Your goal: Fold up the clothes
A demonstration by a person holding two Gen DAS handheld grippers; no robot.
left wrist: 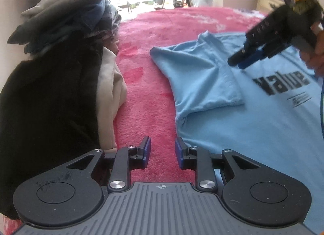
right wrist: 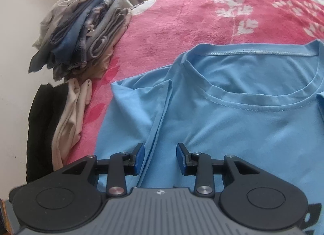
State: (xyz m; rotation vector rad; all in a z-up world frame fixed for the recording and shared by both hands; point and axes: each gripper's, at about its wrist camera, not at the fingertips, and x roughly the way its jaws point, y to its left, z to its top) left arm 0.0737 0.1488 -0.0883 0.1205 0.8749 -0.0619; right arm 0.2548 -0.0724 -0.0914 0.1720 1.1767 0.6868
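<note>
Fingers (left wrist: 145, 152) of left gripper (left wrist: 163, 153): parted wide, blue pads facing, nothing between; poised over bare pink blanket (left wrist: 145, 101), just beside side edge of T-shirt (left wrist: 253, 133).

Fingers (right wrist: 139, 159) of right gripper (right wrist: 161, 159): parted wide, empty; poised low over T-shirt, astride edge of sleeve (right wrist: 133, 113). From left wrist view, same gripper seen side-on with a hand behind it; spread of fingers not readable there.

Sleeve: turned inward onto chest, hem lying across body cloth, creased near shoulder.

T-shirt: light blue, printed side up, spread flat on bed, neckline (right wrist: 249, 95) toward far edge. Opposite sleeve mostly out of frame; state not readable.

Folded stack (right wrist: 81, 32): greys, blues, beige, by wall, well apart from T-shirt. Black and cream pile (right wrist: 56, 123): nearer, along blanket edge.

Risks, judged: thin knit bunching under closing pads, so two layers taken instead of one; blanket pile pinched along with T-shirt edge on left side; folded sleeve sliding back out if body cloth is dragged; uneven pull between both grippers skewing any fold line.
</note>
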